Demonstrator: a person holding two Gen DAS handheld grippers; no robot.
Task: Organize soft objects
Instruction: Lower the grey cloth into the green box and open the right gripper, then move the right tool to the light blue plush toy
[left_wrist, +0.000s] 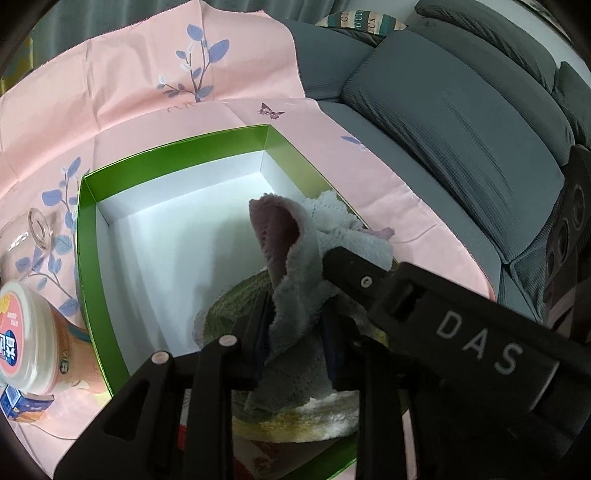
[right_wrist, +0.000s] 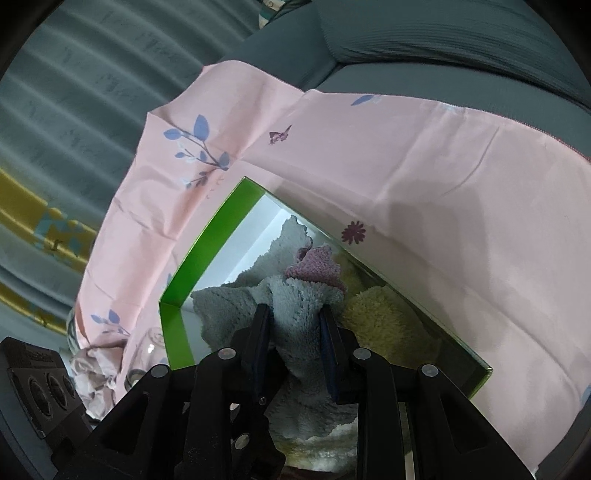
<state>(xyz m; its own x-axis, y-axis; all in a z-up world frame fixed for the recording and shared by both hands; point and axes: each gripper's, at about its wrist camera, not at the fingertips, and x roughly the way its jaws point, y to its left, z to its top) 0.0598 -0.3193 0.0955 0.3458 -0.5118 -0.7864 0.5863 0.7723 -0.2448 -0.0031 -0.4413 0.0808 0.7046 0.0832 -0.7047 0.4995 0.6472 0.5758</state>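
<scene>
Both grippers are gripping the same grey fleecy cloth (left_wrist: 295, 280) over the near end of a green box with a white inside (left_wrist: 173, 236). The left gripper (left_wrist: 297, 332) is showing narrow jaws with a fold of the cloth bunched between its blue pads; whether the pads are pressing on it cannot be told for sure, though the cloth is filling the gap. The right gripper (right_wrist: 295, 343) is pinching the grey cloth (right_wrist: 295, 306) between its pads, and in the left wrist view its black finger marked DAS (left_wrist: 476, 343) is reaching in from the right onto the cloth. A mauve side of the cloth (left_wrist: 275, 229) is standing up in a curl above the grip. Under it, a yellowish fluffy cloth (right_wrist: 376, 317) is lying in the box. The box (right_wrist: 207, 254) is sitting on a pink cloth printed with blue leaves (left_wrist: 147, 110), which is spreading over a grey sofa (left_wrist: 461, 122). A jar with a pink lid (left_wrist: 22, 332) is standing left of the box.
</scene>
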